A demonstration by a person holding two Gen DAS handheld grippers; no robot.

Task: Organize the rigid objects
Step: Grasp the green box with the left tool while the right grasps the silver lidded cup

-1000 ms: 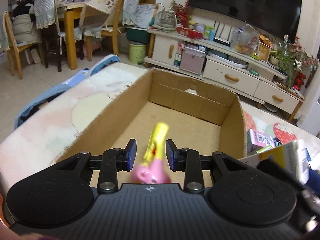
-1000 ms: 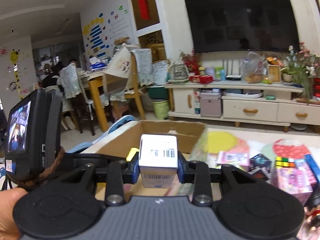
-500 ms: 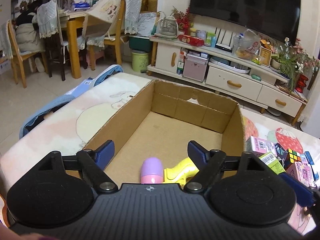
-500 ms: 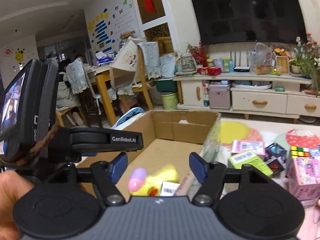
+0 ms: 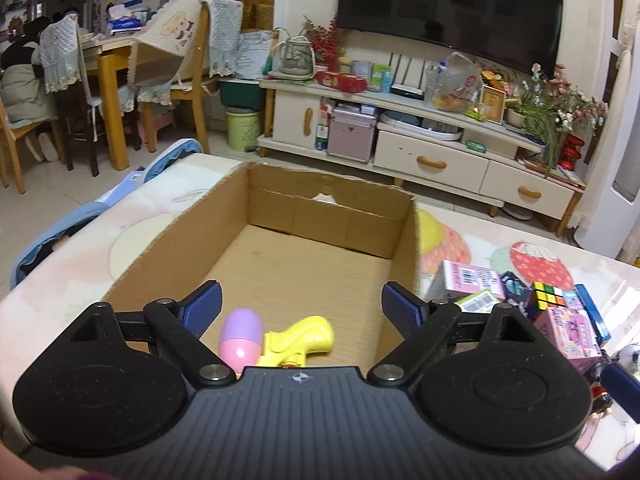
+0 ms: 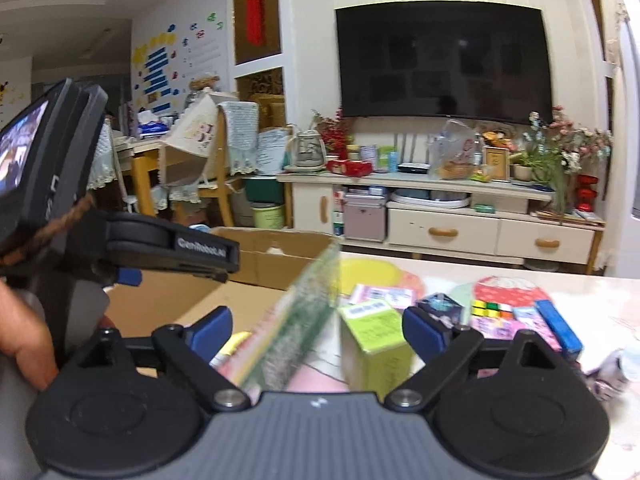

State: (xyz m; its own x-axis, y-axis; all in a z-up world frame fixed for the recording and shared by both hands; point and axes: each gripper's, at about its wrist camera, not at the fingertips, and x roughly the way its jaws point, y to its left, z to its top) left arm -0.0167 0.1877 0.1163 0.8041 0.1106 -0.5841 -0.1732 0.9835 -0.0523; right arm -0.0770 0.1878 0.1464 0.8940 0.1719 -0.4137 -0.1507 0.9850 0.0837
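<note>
An open cardboard box [image 5: 404, 248] stands on the table. In its near end lies a yellow toy pistol [image 5: 304, 338] with a pink and purple capsule [image 5: 240, 338]. My left gripper [image 5: 300, 300] hovers over that end, jaws still opening, nothing between them. My right gripper [image 6: 318, 326] is at the cardboard box's right wall [image 6: 308, 312], jaws opening and gripping nothing. A lime green carton [image 6: 376, 344] stands on the table beyond the right gripper's pads, untouched. The left gripper's body [image 6: 180, 248] shows at the left of the right wrist view. The white carton is out of sight.
Right of the box lies a cluster: a pink carton [image 5: 472, 280], a Rubik's cube [image 5: 548, 296], another pink box [image 5: 568, 332], a blue box [image 5: 592, 312]. A TV cabinet [image 5: 432, 160] and dining chairs stand beyond the table.
Both grippers opened. The left let the yellow toy pistol fall into the box. The right released the white carton, then swung right toward the box's wall and the lime carton.
</note>
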